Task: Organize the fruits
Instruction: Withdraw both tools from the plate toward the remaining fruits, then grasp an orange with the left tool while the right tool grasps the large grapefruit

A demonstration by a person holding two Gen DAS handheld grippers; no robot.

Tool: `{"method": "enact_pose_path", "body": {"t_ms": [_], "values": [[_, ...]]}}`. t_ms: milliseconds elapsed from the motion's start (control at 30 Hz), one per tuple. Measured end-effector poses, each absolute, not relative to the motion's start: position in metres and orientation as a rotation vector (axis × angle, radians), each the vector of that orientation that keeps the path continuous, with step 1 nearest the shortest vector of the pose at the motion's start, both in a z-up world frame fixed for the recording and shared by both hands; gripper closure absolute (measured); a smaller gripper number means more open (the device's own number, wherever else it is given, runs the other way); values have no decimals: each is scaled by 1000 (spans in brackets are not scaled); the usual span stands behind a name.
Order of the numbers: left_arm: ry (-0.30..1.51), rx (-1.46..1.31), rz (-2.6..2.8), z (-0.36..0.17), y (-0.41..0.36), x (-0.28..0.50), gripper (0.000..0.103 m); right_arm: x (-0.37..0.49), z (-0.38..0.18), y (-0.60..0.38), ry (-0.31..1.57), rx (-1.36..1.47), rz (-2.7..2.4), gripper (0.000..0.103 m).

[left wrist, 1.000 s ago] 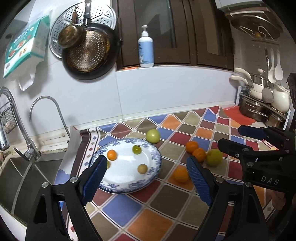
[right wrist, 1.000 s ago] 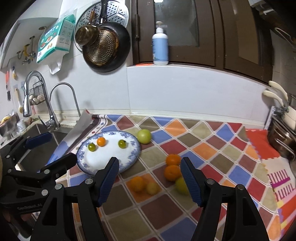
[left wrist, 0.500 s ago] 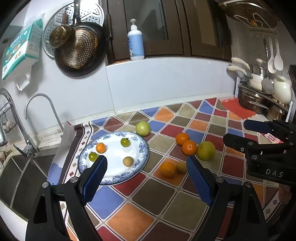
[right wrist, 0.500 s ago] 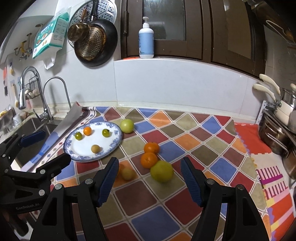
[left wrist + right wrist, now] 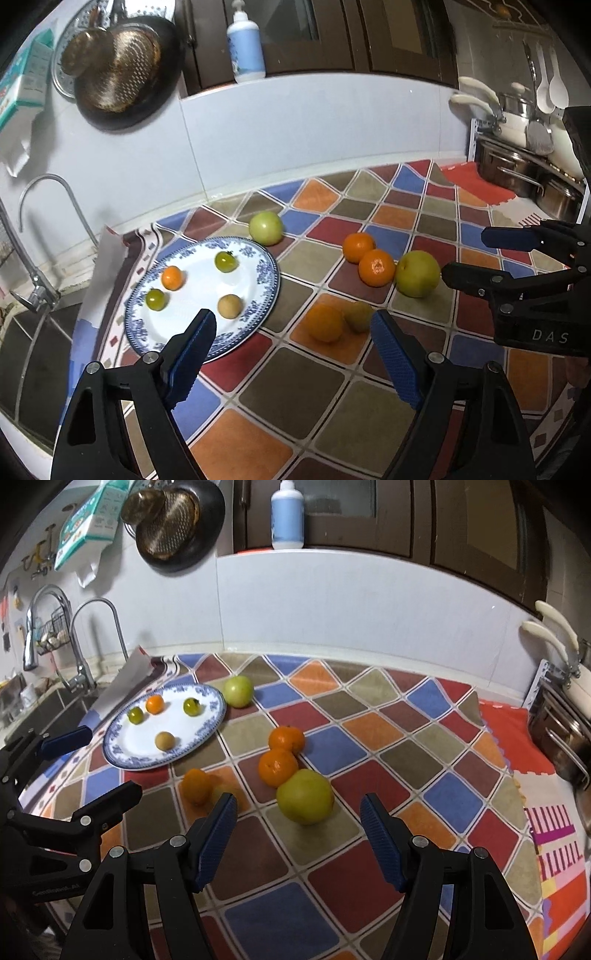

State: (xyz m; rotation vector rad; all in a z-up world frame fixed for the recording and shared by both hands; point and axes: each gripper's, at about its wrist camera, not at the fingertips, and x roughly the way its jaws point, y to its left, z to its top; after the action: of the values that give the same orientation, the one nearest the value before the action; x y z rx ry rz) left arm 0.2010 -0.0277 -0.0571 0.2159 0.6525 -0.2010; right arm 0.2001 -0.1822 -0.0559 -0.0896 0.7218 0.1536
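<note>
Fruit lies on a counter covered by a diamond-patterned mat [image 5: 369, 731]. A blue-rimmed plate [image 5: 266, 280] sits near the counter's left end, beside the sink [image 5: 22, 354]. It holds four small fruits: a small orange one [image 5: 172, 277], two small green ones [image 5: 226, 261] [image 5: 155, 299] and a tan one [image 5: 229, 305].

A green apple [image 5: 266, 228] sits on the mat just beyond the plate's far rim. Mid-counter, two mandarins [image 5: 286, 739] [image 5: 277, 767] and a large yellow-green fruit [image 5: 305, 800] sit touching in a row that runs from the back wall toward the front edge. Left of them lie a third orange [image 5: 196, 786] and a small yellowish fruit [image 5: 224, 792], touching. All are round; no long axis to read.

Left gripper [image 5: 291, 354] hovers with fingers spread wide, empty; the third orange lies just ahead of its gap. Right gripper [image 5: 297, 829] likewise wide and empty, the yellow-green fruit directly ahead between its fingertips, not touched.

Room: white tiled wall, hanging pans [image 5: 177, 520], soap bottle [image 5: 287, 515] on a ledge, pots at the right end.
</note>
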Motion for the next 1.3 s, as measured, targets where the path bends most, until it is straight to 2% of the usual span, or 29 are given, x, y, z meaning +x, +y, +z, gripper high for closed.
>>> {"method": "enact_pose_path", "body": {"t_ms": [600, 867, 967, 1133, 1233, 1300], "values": [[818, 215, -256, -104, -35, 249, 32, 248, -107, -188, 874, -55, 174, 34], [855, 181, -302, -112, -36, 262, 43, 259, -114, -187, 890, -29, 195, 35], [859, 173, -311, -114, -38, 264, 47, 261, -116, -187, 895, -19, 204, 39], [894, 151, -333, -119, -39, 269, 59, 266, -120, -189, 901, -8, 203, 47], [900, 140, -344, -120, -39, 270, 66, 269, -120, -189, 899, -3, 206, 49], [897, 138, -346, -119, -39, 270, 67, 270, -121, -189, 895, -1, 205, 49]]}}
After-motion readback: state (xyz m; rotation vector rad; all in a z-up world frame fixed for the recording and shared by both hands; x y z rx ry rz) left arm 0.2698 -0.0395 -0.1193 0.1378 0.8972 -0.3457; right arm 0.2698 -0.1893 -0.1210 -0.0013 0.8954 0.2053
